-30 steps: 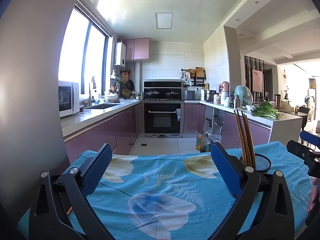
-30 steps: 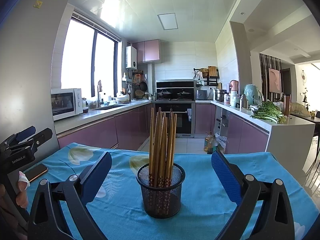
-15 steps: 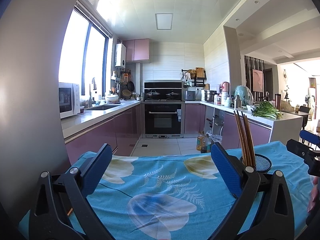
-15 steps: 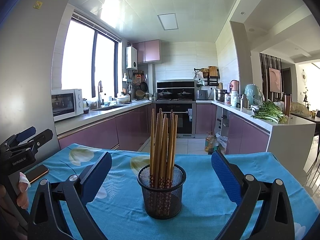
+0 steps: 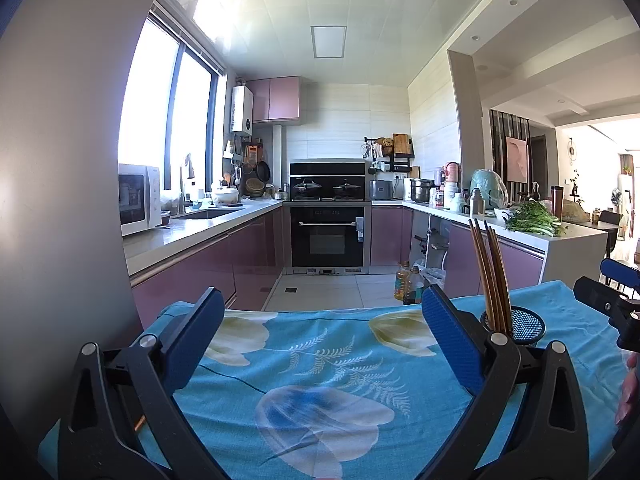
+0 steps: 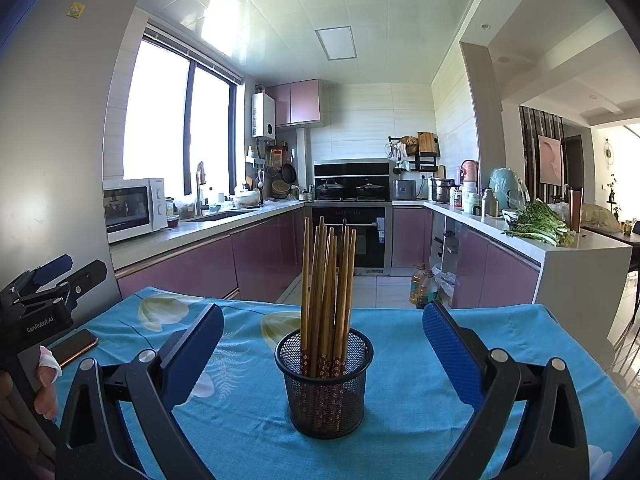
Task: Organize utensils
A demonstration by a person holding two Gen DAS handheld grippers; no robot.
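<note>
A black mesh cup (image 6: 325, 384) stands on the blue flowered tablecloth (image 6: 400, 360), straight ahead of my right gripper (image 6: 323, 322) and between its wide open fingers. Several wooden chopsticks (image 6: 327, 280) stand upright in it. My left gripper (image 5: 320, 308) is open too, over the cloth (image 5: 320, 360), holding nothing. In the left wrist view the mesh cup (image 5: 520, 326) with the chopsticks (image 5: 490, 276) shows just past the right finger. The right gripper (image 5: 616, 292) pokes in at the far right edge there, and the left gripper (image 6: 52, 280) appears at the left edge of the right wrist view.
A phone (image 6: 74, 346) lies on the cloth at the left, near a person's hand (image 6: 44, 384). A grey fridge wall (image 5: 60, 200) rises close on the left. Behind the table runs the kitchen with purple cabinets (image 6: 208, 268), an oven (image 5: 327, 236) and a white counter (image 6: 580, 264).
Both views have shifted very slightly; the mesh cup sits a touch lower and nearer in the right wrist view. Nothing was taken hold of or let go.
</note>
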